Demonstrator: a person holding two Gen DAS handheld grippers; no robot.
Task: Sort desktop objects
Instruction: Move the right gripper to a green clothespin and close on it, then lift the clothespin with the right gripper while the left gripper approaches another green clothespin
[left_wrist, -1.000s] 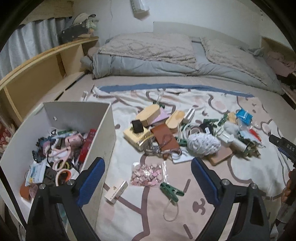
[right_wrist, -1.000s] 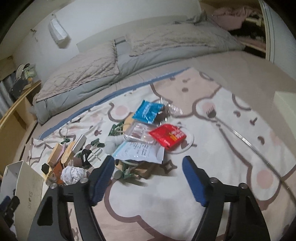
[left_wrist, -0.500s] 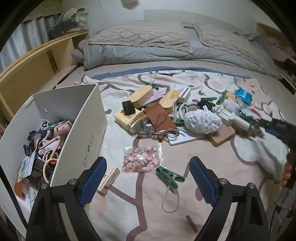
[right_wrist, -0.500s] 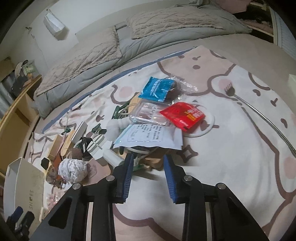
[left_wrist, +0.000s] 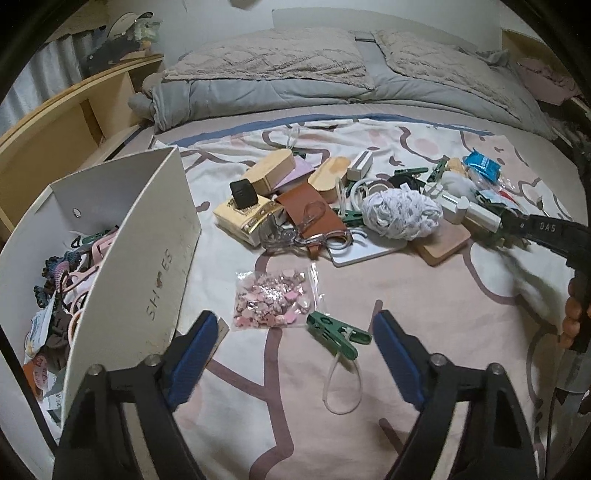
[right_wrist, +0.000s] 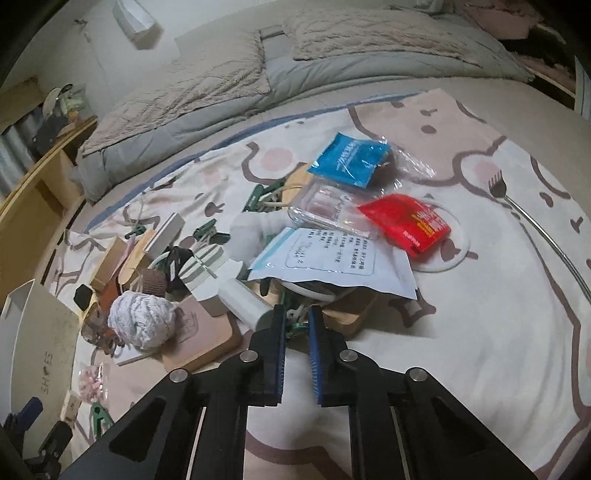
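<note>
On the patterned blanket (left_wrist: 424, 295) a green peg with a white loop (left_wrist: 336, 334) lies between the fingers of my left gripper (left_wrist: 295, 328). Its jaws are closing and the pads are clear of the peg. A bag of pink bits (left_wrist: 273, 299) sits just beyond. The white shoe box (left_wrist: 147, 258) with several small items stands at the left. My right gripper (right_wrist: 297, 319) is at the near edge of the pile, shut on a small green peg (right_wrist: 297, 326) with white cord. In the left wrist view, the right gripper (left_wrist: 517, 223) reaches in from the right.
The pile holds a white yarn ball (right_wrist: 142, 319), wooden boxes (left_wrist: 269, 171), a brown leather piece (left_wrist: 310, 210), a printed sheet (right_wrist: 332, 258), a blue packet (right_wrist: 349, 158) and a red packet (right_wrist: 406, 221). A metal back scratcher (right_wrist: 535, 229) lies right. Pillows and a wooden shelf (left_wrist: 55, 122) lie behind.
The right gripper's jaws went from wide apart to shut while it dropped onto the pile's near edge. The left gripper sank toward the green peg and its jaws narrowed.
</note>
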